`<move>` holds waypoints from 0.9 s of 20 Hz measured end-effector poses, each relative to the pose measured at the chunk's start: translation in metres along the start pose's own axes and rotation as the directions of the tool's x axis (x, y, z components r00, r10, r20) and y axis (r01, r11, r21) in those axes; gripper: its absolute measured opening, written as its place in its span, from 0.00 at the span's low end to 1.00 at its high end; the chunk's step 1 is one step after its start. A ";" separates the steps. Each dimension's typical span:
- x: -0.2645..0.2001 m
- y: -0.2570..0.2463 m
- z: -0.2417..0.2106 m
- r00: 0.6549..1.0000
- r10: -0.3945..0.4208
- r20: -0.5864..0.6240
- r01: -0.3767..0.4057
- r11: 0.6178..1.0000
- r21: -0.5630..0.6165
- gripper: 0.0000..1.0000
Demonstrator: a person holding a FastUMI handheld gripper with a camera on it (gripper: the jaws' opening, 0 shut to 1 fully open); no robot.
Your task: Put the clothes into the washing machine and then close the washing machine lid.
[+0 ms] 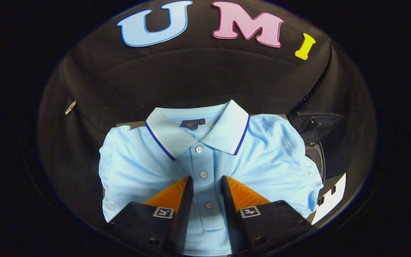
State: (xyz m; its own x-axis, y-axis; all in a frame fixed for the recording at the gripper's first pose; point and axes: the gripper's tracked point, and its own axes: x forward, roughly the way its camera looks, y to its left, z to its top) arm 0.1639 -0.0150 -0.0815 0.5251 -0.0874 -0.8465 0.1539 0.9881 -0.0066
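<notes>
The gripper [207,184] points forward and slightly down. Its two fingers [184,192] stand a little apart with a narrow gap between them. Nothing is pinched between them.

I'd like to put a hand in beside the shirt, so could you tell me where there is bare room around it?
Bare dark surface lies beyond the collar toward the booth wall, and beside the shirt's sleeve opposite the dark machine part. That machine side is crowded. The open fingers straddle the button strip.
</notes>
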 end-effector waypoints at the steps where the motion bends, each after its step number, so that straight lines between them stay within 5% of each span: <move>1: -0.002 -0.001 0.000 1.000 0.004 -0.004 -0.004 1.000 0.001 0.46; 2: -0.003 -0.003 0.000 1.000 0.005 -0.009 -0.005 1.000 -0.004 0.46; 5: -0.003 -0.009 -0.001 1.000 0.007 0.011 -0.006 1.000 -0.022 0.16; 10: -0.010 -0.011 0.003 0.998 0.020 0.063 -0.019 1.000 -0.017 0.16; 11: 0.000 -0.011 0.001 0.997 0.023 0.072 -0.020 0.999 -0.034 0.05; 18: -0.013 -0.010 0.001 0.990 0.019 0.141 -0.010 0.998 -0.065 0.05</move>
State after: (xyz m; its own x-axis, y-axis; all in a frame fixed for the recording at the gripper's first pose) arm 0.1561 -0.0242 -0.0699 0.6406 -0.0859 -0.7630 0.0942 0.9950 -0.0329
